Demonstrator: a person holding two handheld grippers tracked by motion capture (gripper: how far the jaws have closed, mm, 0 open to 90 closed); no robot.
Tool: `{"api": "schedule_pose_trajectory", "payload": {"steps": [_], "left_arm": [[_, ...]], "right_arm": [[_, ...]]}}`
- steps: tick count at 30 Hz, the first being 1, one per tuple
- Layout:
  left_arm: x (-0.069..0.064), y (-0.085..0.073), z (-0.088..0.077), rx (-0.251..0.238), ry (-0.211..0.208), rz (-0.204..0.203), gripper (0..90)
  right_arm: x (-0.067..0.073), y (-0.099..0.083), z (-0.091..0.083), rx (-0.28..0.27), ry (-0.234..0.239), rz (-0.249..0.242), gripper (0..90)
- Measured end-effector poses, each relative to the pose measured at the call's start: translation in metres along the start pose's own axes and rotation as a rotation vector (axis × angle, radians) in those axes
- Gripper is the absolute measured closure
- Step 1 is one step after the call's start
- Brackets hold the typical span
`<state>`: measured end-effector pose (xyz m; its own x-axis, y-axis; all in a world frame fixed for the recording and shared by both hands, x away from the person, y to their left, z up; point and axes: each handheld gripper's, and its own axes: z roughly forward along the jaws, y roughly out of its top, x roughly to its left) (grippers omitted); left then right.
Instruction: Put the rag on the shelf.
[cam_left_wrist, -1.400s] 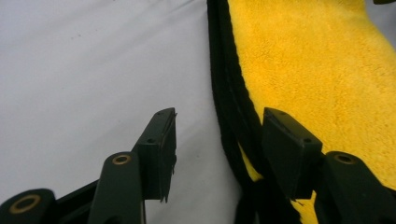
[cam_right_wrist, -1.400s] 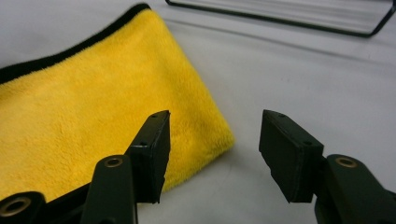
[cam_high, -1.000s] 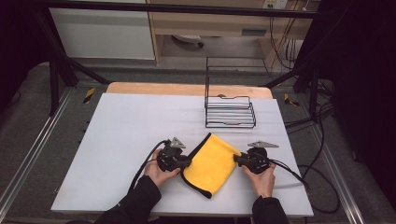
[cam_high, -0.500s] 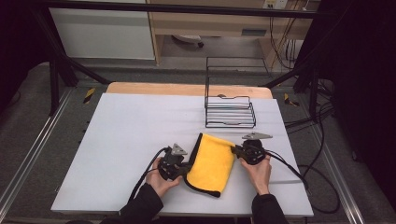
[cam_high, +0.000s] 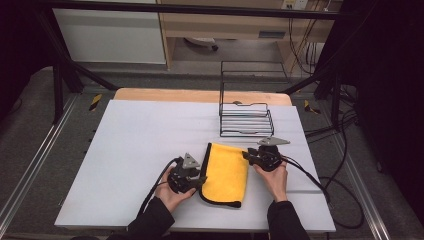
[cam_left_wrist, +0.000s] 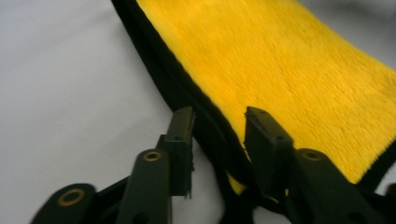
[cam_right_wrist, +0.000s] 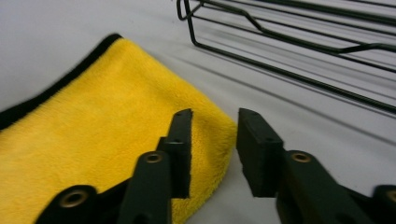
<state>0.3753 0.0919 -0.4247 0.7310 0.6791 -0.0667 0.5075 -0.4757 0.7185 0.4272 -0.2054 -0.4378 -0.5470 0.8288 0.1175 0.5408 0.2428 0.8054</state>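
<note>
A folded yellow cloth with a black hem lies flat on the white table, near the front. My left gripper rests at the cloth's lower left edge. Its jaws have just been opening and stand apart, the black hem running between them unpressed. My right gripper sits at the cloth's far right corner. Its jaws have also just been opening. The yellow corner lies loose on the table between and below them.
A black wire rack stands just beyond the cloth, close to my right gripper, and its lower wires cross the top of the right gripper view. Cables trail from both grippers toward the table's front and right edges.
The cloth has swung from a slanted lie to nearly straight, its far corner closer to the rack. My right gripper has shifted a little away from the person; the left stayed about in place.
</note>
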Motion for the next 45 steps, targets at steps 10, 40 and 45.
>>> {"api": "schedule_pose_trajectory", "payload": {"steps": [10,40,45], "left_arm": [[0.042,0.046,0.020,-0.040,0.028,-0.040,29.3],[0.059,0.061,0.088,0.044,-0.007,-0.107,63.9],[0.057,0.061,0.087,0.056,-0.019,-0.119,71.4]], "right_arm": [[0.001,-0.015,-0.027,0.001,0.004,0.041,24.7],[-0.004,-0.025,-0.033,0.015,0.034,0.085,9.9],[-0.005,-0.024,-0.030,0.014,0.025,0.094,10.4]]}}
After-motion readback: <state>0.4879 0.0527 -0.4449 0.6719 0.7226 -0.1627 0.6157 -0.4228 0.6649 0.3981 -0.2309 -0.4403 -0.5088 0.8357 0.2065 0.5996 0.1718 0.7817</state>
